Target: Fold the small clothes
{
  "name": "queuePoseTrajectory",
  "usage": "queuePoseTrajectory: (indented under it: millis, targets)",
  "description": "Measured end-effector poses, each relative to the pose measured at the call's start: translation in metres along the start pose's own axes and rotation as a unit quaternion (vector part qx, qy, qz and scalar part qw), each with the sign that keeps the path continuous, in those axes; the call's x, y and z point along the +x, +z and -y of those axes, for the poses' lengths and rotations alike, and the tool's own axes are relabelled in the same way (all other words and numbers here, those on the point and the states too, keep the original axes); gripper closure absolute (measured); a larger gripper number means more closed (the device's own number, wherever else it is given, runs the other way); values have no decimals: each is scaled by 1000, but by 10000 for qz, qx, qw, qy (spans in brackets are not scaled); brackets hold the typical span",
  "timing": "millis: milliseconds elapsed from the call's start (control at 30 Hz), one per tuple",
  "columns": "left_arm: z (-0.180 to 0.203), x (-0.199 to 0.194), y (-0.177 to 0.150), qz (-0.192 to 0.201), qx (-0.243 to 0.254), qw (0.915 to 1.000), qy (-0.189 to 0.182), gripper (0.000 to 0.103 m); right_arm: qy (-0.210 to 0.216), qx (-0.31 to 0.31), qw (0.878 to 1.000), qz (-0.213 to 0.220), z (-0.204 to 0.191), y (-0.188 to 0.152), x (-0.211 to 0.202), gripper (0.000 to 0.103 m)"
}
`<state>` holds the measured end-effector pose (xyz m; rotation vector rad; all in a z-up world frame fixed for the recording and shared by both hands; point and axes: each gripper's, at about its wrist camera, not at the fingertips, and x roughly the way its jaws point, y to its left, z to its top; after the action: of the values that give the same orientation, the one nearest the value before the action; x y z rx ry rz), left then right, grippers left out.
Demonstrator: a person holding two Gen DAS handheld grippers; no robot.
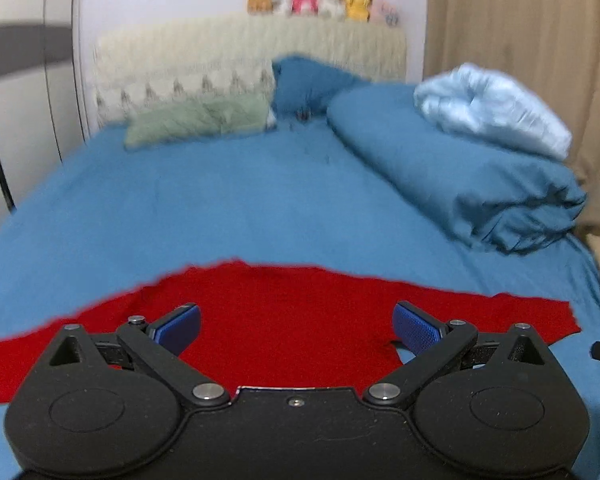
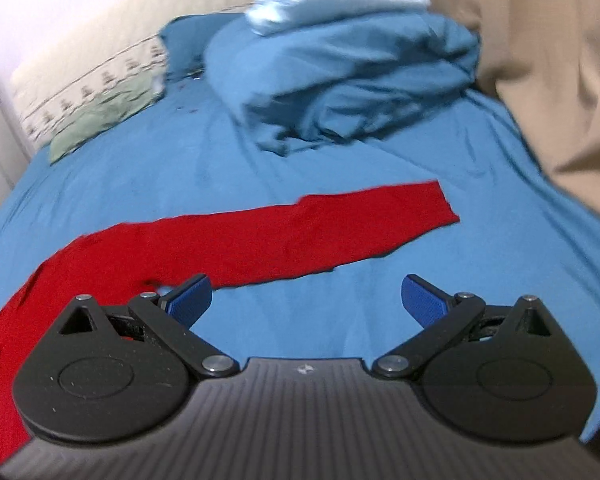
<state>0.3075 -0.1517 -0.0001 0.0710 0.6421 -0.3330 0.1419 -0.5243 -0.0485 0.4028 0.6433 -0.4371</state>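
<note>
1. My left gripper (image 1: 296, 330) has its fingers spread wide, nothing between them; it sits low over the middle of the red garment (image 1: 284, 320).
2. My right gripper (image 2: 306, 306) also has its fingers wide apart and holds nothing; the blue sheet shows between the pads.
3. The red garment (image 2: 260, 240) lies flat on the blue bed sheet (image 1: 220, 208), one long sleeve stretched out to the right, its end just ahead of the right fingers.
4. The folded blue duvet (image 1: 460, 176) sits far right on the bed, with a pale blue blanket (image 1: 492, 108) on top.
5. A green pillow (image 1: 200, 120) lies at the headboard and plush toys (image 1: 320, 0) line the top, blurred.
6. A beige curtain (image 2: 560, 60) hangs on the right.
</note>
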Motion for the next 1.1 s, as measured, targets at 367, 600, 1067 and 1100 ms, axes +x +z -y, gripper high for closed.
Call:
queuePoseTrajectory:
  millis: [367,600,1067,1100]
  targets:
    - [-2,172,-35,-901,-151,9958,38,0,-506,491,9975,-84,57,-25,157,5]
    - [-13,214,-54,-1099,-222,9936,149,0,-919,706,9920,498,58,-10,192,53]
    - [-40,214,-24,-871,-416,9939,533,0,-82,638,9942,863,-12,59,162,83]
    - [-47,206,-22,-762,-407,9946,576,0,184,526,9939,951,-33,68,155,83]
